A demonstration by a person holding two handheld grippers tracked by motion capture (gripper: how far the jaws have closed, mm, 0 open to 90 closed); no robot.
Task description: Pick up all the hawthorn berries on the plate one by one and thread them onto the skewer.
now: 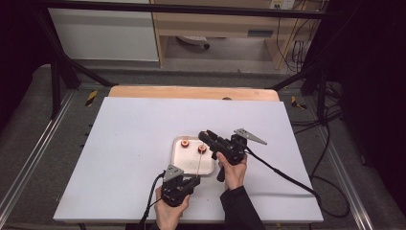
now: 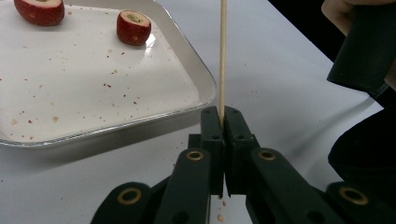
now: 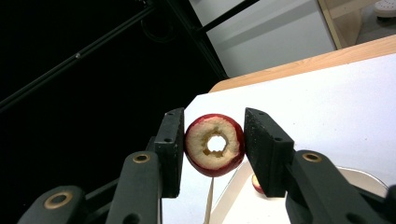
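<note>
My right gripper (image 3: 212, 149) is shut on a red-skinned apple slice (image 3: 215, 144) with a cored hole, held up over the tray's right side. A thin wooden skewer (image 2: 222, 56) stands upright in my left gripper (image 2: 222, 123), whose jaws are shut on its lower end. The skewer (image 3: 208, 200) reaches up to the slice's underside. In the high view the left gripper (image 1: 191, 181) sits just in front of the white tray (image 1: 210, 168). The right gripper (image 1: 203, 143) reaches in from the right. Two apple pieces (image 2: 134, 27) (image 2: 39, 10) lie in the tray.
The tray (image 2: 140, 122) is dotted with crumbs and sits mid-table on a white sheet (image 1: 129, 143). A bare wooden strip (image 1: 191, 92) runs along the far edge. Cables (image 1: 282, 175) trail off right. The person's dark sleeve (image 1: 239, 206) lies at the near edge.
</note>
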